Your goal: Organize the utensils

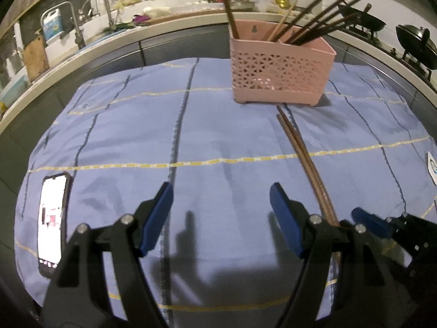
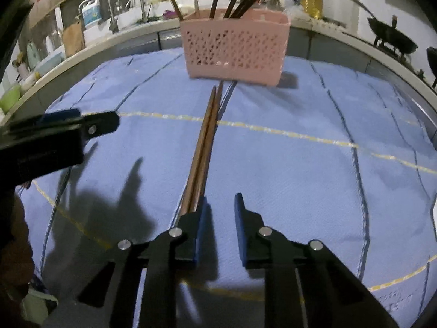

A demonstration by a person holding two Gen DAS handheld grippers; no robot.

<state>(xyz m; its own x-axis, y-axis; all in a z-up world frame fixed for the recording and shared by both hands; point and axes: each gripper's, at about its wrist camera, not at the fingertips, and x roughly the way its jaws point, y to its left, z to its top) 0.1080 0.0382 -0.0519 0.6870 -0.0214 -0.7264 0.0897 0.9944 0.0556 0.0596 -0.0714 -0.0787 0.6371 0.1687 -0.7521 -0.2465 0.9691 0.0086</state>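
- Two brown wooden chopsticks (image 2: 203, 147) lay side by side on the blue checked cloth (image 2: 300, 169) over the tabletop, mid-frame, tips toward the pink perforated basket (image 2: 235, 52) holding dark chopsticks (image 1: 314, 24).
- Right hand-held gripper (image 2: 218, 229) stood narrowly released, its left pad (image 2: 200, 232) covering the near ends; contact unclear.
- Left hand-held gripper (image 1: 221, 218) gaped wide, empty.
- A lit phone (image 1: 52, 221) lay lower left.

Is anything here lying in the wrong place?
Yes. A pair of brown wooden chopsticks lies flat on the blue checked cloth, pointing at the pink perforated plastic holder, where the other chopsticks stand upright.
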